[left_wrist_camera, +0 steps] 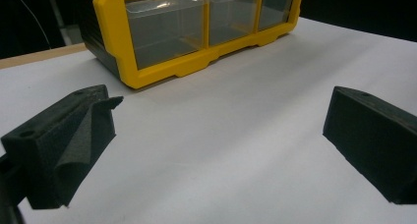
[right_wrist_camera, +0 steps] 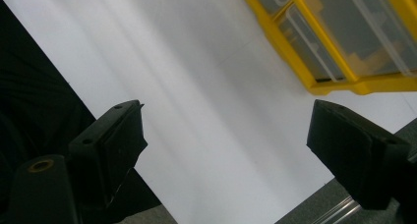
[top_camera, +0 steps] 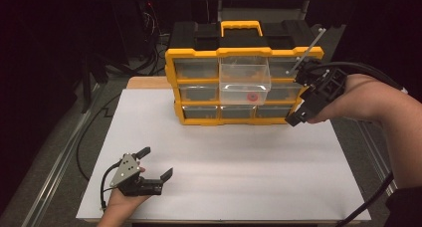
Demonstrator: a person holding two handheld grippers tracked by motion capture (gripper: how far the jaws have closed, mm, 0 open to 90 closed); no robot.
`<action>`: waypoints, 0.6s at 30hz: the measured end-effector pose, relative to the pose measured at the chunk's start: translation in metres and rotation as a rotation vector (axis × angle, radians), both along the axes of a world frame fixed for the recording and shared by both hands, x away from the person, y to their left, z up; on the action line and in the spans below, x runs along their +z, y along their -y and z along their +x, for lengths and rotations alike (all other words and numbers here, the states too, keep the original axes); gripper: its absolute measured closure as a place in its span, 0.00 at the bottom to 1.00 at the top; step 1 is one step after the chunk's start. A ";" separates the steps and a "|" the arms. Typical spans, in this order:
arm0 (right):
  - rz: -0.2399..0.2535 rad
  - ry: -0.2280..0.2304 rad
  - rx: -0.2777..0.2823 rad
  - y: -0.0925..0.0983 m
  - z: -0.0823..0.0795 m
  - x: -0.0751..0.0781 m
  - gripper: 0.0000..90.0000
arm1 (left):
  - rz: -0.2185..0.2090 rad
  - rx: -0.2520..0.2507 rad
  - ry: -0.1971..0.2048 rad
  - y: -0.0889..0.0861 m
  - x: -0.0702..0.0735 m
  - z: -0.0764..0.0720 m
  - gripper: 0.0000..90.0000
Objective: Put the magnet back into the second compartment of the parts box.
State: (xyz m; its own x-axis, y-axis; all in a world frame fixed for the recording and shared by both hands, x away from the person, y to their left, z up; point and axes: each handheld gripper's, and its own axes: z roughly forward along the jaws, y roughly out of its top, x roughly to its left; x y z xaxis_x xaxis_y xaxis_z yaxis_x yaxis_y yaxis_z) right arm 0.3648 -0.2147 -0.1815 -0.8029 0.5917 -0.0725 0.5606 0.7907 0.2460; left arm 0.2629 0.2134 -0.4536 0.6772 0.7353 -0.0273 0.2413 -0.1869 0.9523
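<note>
A yellow and black organiser (top_camera: 171, 82) with clear drawers stands at the back of the white table top (top_camera: 224, 162). Its top middle drawer (top_camera: 245, 75) is pulled out, and a small red thing (top_camera: 253, 96) lies inside it. My right gripper (top_camera: 298, 95) hangs in the air by the organiser's right end, open with nothing between its jaws. Its own view, the right gripper (right_wrist_camera: 226, 145), shows bare white table and the organiser's lower corner (right_wrist_camera: 314, 81). My left gripper (top_camera: 158, 162) rests at the front left, open and empty, facing the organiser's bottom row (left_wrist_camera: 162, 71).
The organiser has a yellow carry handle (top_camera: 241, 25) on top. A thin grey rod (top_camera: 308, 50) sticks up from the right gripper. Cables trail off both grippers. Dark floor and a metal rail (top_camera: 59, 162) run along the table's left side.
</note>
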 end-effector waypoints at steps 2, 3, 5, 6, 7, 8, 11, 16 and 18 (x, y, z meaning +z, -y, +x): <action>0.002 -0.004 0.000 0.002 -0.001 -0.005 0.15 | 0.000 -0.001 0.001 0.001 0.000 0.000 0.00; 0.002 -0.004 0.000 0.002 -0.001 -0.005 0.15 | 0.000 -0.001 0.001 0.001 0.000 0.000 0.00; -0.002 -0.008 -0.006 0.004 -0.004 -0.013 0.06 | 0.005 -0.007 0.001 0.001 0.000 0.000 0.00; -0.002 -0.008 -0.006 0.004 -0.004 -0.013 0.06 | 0.004 -0.008 0.003 0.001 0.000 0.000 0.00; -0.008 -0.002 -0.012 0.005 -0.005 -0.020 0.00 | 0.003 -0.007 0.003 0.001 0.000 0.000 0.00; -0.009 -0.002 -0.007 0.006 -0.006 -0.024 0.00 | 0.004 -0.007 0.003 0.001 0.000 0.000 0.00; -0.013 -0.009 -0.020 0.007 -0.007 -0.034 0.00 | 0.004 -0.007 0.003 0.001 0.000 0.000 0.00; -0.020 -0.033 -0.015 0.010 -0.009 -0.068 0.00 | 0.001 -0.002 0.003 0.001 0.000 0.000 0.00; -0.018 -0.037 -0.007 0.010 -0.009 -0.074 0.00 | 0.002 -0.001 0.002 0.001 0.000 0.000 0.00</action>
State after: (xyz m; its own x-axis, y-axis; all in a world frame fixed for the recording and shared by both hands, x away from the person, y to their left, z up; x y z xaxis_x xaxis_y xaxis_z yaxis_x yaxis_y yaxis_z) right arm 0.3558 -0.2251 -0.2555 -0.8011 0.5961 -0.0536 0.5744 0.7910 0.2108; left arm 0.2627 0.2126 -0.4537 0.6779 0.7348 -0.0249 0.2396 -0.1888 0.9523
